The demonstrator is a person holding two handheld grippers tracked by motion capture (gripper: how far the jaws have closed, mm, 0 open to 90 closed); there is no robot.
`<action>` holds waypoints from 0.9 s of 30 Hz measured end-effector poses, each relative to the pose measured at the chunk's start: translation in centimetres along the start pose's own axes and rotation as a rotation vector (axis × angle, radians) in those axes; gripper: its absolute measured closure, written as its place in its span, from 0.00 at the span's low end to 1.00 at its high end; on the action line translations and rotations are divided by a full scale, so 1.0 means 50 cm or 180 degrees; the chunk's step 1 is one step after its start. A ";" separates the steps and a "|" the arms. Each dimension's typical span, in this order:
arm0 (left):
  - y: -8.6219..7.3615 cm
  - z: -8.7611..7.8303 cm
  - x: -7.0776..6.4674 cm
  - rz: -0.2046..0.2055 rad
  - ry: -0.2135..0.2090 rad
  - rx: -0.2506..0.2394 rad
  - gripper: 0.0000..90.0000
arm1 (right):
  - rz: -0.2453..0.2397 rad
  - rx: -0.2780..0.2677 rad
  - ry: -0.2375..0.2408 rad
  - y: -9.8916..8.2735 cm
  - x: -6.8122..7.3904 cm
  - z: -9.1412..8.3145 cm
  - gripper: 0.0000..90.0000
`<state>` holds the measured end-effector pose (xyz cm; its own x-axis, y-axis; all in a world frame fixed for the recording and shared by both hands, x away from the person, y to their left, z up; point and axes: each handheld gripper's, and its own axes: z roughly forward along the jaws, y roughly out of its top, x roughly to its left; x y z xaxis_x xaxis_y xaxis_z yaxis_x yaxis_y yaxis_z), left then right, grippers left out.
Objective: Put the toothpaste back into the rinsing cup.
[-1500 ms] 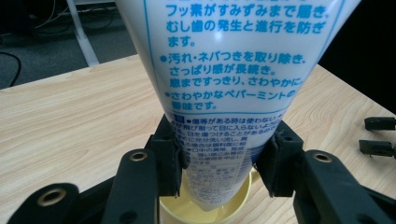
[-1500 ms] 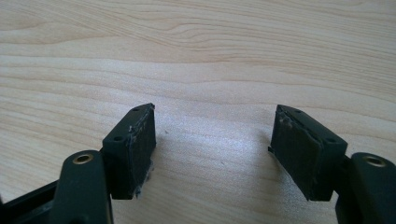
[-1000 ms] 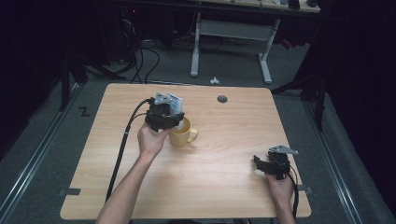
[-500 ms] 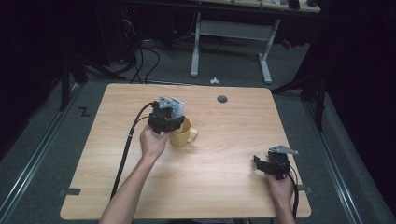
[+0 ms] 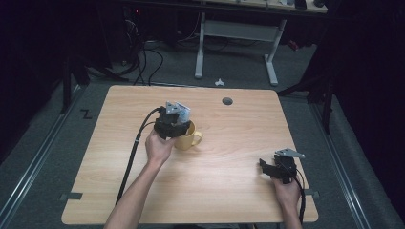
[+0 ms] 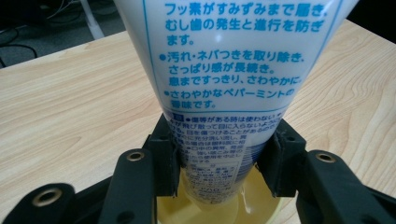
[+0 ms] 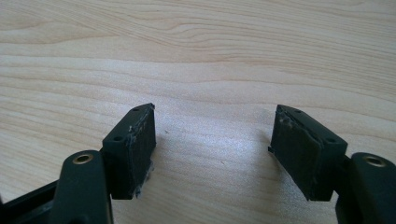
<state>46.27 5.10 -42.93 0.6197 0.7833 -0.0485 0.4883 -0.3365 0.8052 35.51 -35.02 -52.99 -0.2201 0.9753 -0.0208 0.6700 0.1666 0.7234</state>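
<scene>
Wooden table (image 5: 119,143) on a grey floor (image 5: 43,143) in a dark room; a second desk frame (image 5: 236,33) and loose cables (image 5: 143,52) stand beyond the far edge. A round grommet hole (image 5: 227,101) lies near the far edge, and broad bare wood surrounds both hands on all sides. The left forearm (image 5: 136,195) enters from the bottom edge and reaches to the table's middle. The left gripper (image 5: 173,123) is held over a yellow mug (image 5: 190,138), its cable (image 5: 131,157) trailing back along the arm. In the left gripper view its jaws are closed on a white toothpaste tube (image 6: 224,70) printed in blue Japanese text; the tube's lower end sits inside the mug (image 6: 219,207). The right hand (image 5: 286,188) rests near the near right corner, well apart from the mug. The right gripper (image 7: 212,140) points down at bare wood (image 7: 210,56), jaws spread apart with nothing between them.
</scene>
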 end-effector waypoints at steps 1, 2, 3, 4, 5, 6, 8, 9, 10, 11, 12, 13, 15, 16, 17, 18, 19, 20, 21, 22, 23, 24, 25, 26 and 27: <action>-0.001 0.001 0.000 -0.0001 0.0001 0.0000 0.61 | 0.0000 0.0000 0.0000 0.000 0.000 0.000 0.34; -0.001 0.001 0.000 0.0013 0.0000 0.0010 0.61 | 0.0000 0.0000 0.0000 0.000 0.000 0.000 0.34; -0.002 0.003 0.000 0.0020 0.0009 0.0020 0.61 | 0.0000 0.0000 -0.0002 0.000 0.000 0.000 0.34; -0.003 0.003 0.000 0.0023 0.0011 0.0025 0.61 | 0.0005 0.0001 0.0000 0.000 0.000 0.000 0.34; -0.004 0.004 0.000 0.0023 0.0012 0.0025 0.61 | 0.0005 0.0002 -0.0003 0.000 0.000 0.000 0.34; -0.005 0.004 0.001 0.0023 0.0008 0.0035 0.61 | 0.0004 0.0002 -0.0003 0.000 0.000 0.000 0.34; -0.006 0.007 0.000 0.0029 0.0022 0.0048 0.61 | 0.0004 0.0001 -0.0003 0.000 0.000 0.000 0.34; -0.006 0.007 0.000 0.0031 0.0015 0.0052 0.61 | 0.0004 0.0001 -0.0002 0.000 0.000 0.000 0.34; -0.006 0.008 -0.001 0.0033 0.0009 0.0045 0.61 | 0.0005 0.0002 -0.0003 0.000 0.000 0.000 0.34; -0.006 0.009 -0.001 0.0038 0.0010 0.0041 0.61 | 0.0004 0.0002 -0.0002 0.000 0.000 0.000 0.34; -0.006 0.010 -0.003 0.0034 0.0009 0.0036 0.61 | 0.0004 0.0002 -0.0002 0.000 0.000 0.000 0.34; -0.007 0.011 -0.004 0.0039 0.0001 0.0039 0.61 | 0.0004 0.0001 -0.0003 0.000 0.000 0.000 0.34; -0.008 0.014 -0.005 0.0046 0.0004 0.0048 0.61 | 0.0004 0.0002 -0.0003 0.000 0.000 0.000 0.34; -0.008 0.015 -0.005 0.0050 0.0004 0.0057 0.61 | 0.0005 0.0002 -0.0003 0.000 0.000 0.000 0.34; -0.009 0.017 -0.005 0.0047 0.0006 0.0065 0.60 | 0.0004 0.0001 -0.0003 0.000 0.000 0.000 0.34; -0.009 0.018 -0.006 0.0046 0.0007 0.0068 0.60 | 0.0004 0.0002 -0.0003 0.000 0.000 0.000 0.34; -0.010 0.020 -0.006 0.0049 0.0010 0.0077 0.60 | 0.0005 0.0002 -0.0002 0.000 0.000 0.000 0.34; -0.010 0.021 -0.006 0.0048 0.0008 0.0080 0.60 | 0.0004 0.0001 -0.0003 0.000 0.000 0.000 0.34; -0.011 0.023 -0.006 0.0050 0.0005 0.0086 0.60 | 0.0005 0.0001 -0.0002 0.000 0.000 0.000 0.34; -0.011 0.023 -0.006 0.0055 0.0003 0.0093 0.60 | 0.0000 0.0000 -0.0002 0.000 0.000 0.000 0.34; -0.012 0.024 -0.006 0.0056 0.0006 0.0098 0.60 | 0.0004 0.0001 -0.0002 0.000 0.000 0.000 0.34; -0.013 0.025 -0.007 0.0064 0.0010 0.0099 0.60 | 0.0000 0.0000 -0.0002 0.000 0.000 0.000 0.34; -0.013 0.025 -0.007 0.0070 0.0013 0.0097 0.60 | 0.0000 0.0000 -0.0002 0.000 0.000 0.000 0.34; -0.014 0.026 -0.006 0.0065 0.0013 0.0091 0.60 | 0.0004 0.0002 -0.0002 0.000 0.000 0.000 0.34; -0.015 0.027 -0.005 0.0049 0.0004 0.0089 0.60 | 0.0004 0.0002 -0.0002 0.000 0.000 0.000 0.34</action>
<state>46.55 4.44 -44.32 0.6265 0.7786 -0.0353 0.4956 -0.3630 0.7891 35.49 -35.01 -52.99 -0.2188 0.9756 -0.0204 0.6707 0.1656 0.7230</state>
